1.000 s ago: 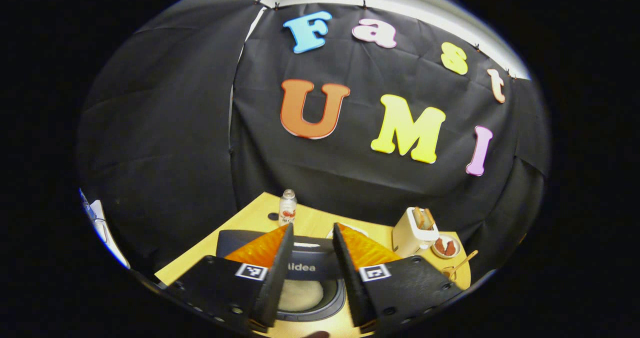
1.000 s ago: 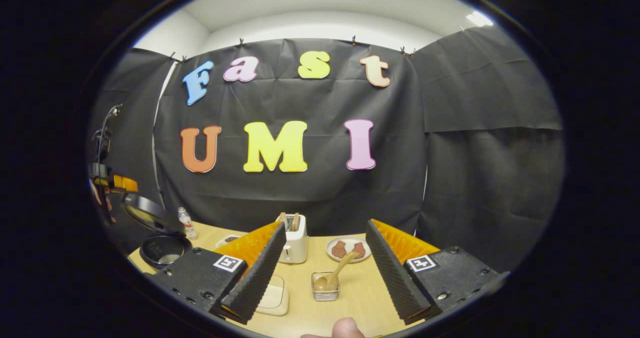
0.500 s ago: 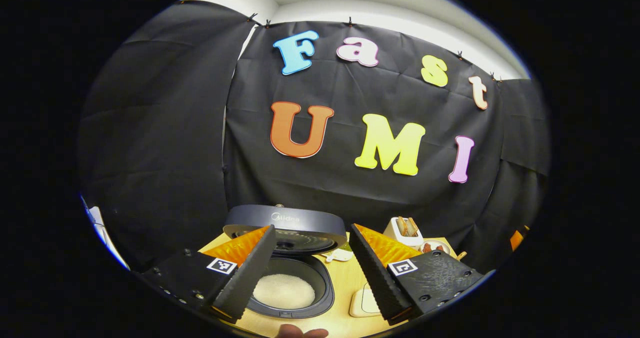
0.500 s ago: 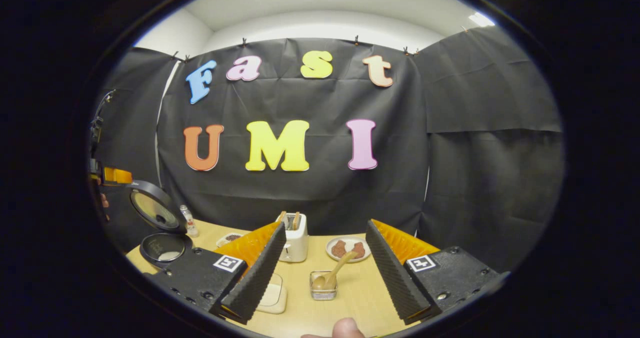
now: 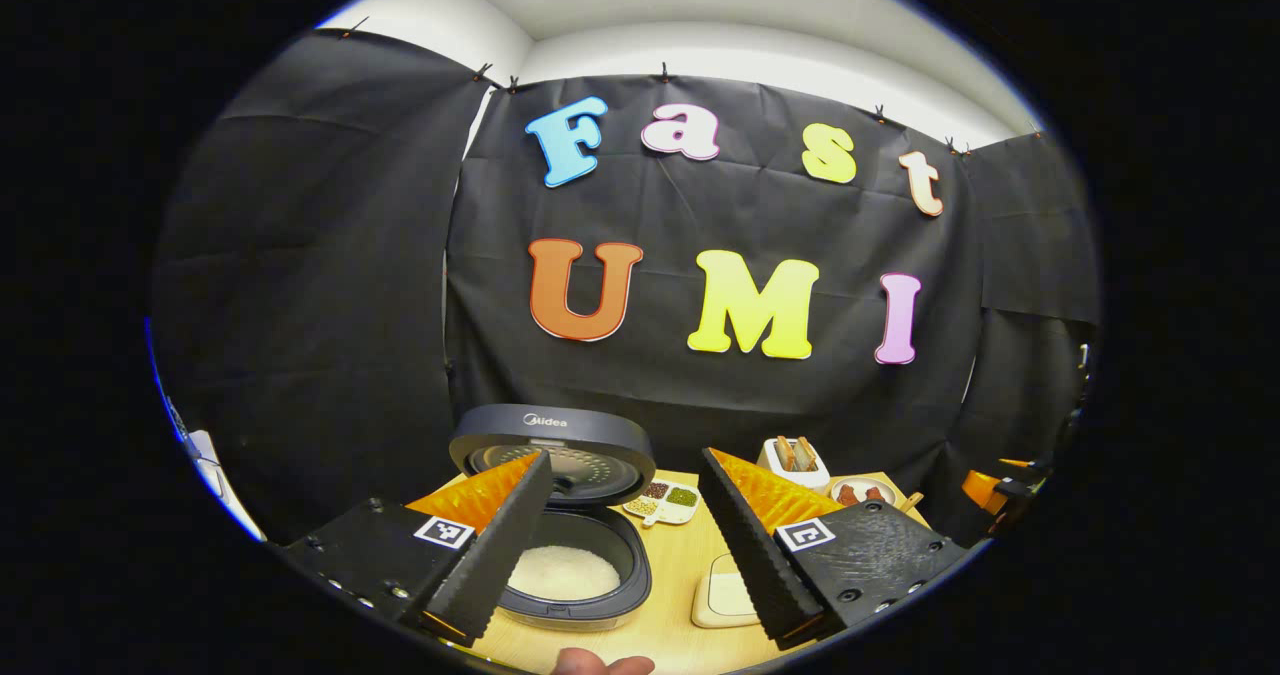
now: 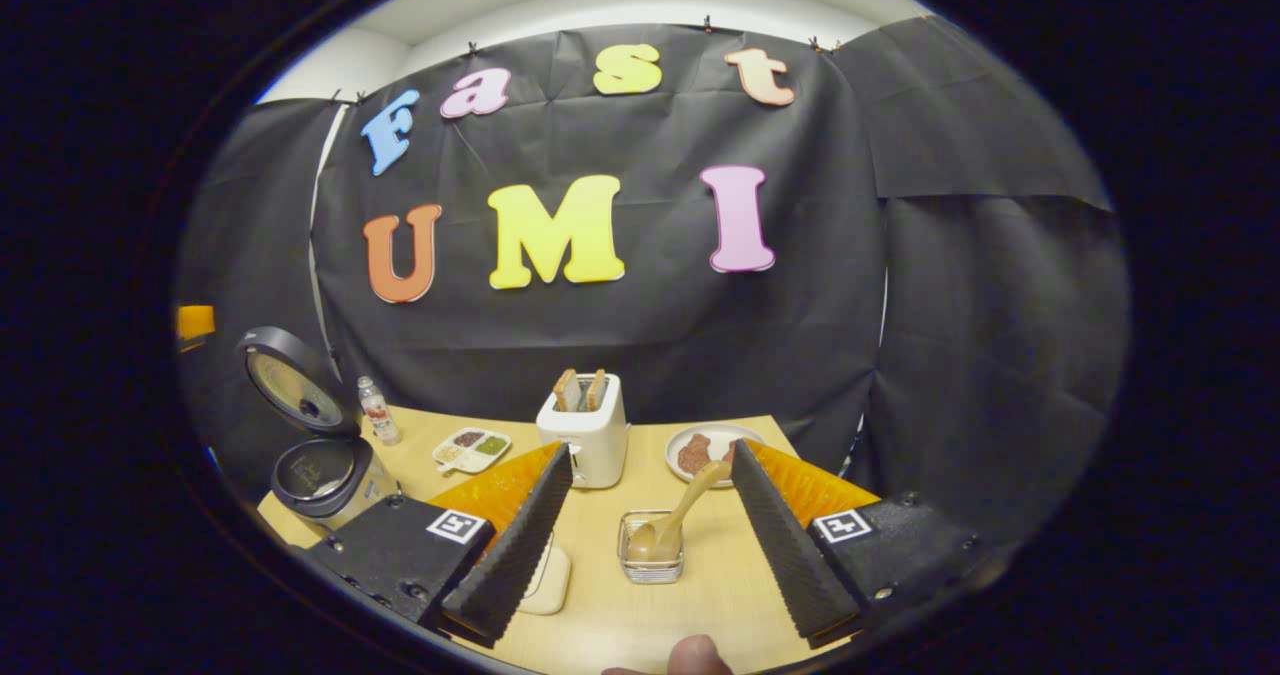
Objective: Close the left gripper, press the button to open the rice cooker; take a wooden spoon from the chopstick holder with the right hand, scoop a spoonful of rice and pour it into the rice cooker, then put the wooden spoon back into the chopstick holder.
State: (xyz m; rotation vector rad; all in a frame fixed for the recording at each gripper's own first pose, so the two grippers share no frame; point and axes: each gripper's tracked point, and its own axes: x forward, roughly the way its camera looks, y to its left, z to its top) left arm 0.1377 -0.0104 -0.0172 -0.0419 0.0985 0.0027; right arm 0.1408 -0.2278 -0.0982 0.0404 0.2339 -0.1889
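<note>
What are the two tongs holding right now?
Nothing. Both the left tongs and the right tongs are open and empty; the wooden spoon sits in its holder.

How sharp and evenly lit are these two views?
Left gripper view: rice cooker crisp, strong fisheye bending, bright ceiling band above the dark cloth. Right gripper view: wooden spoon and toaster sharp, no motion blur, table evenly lit.
</note>
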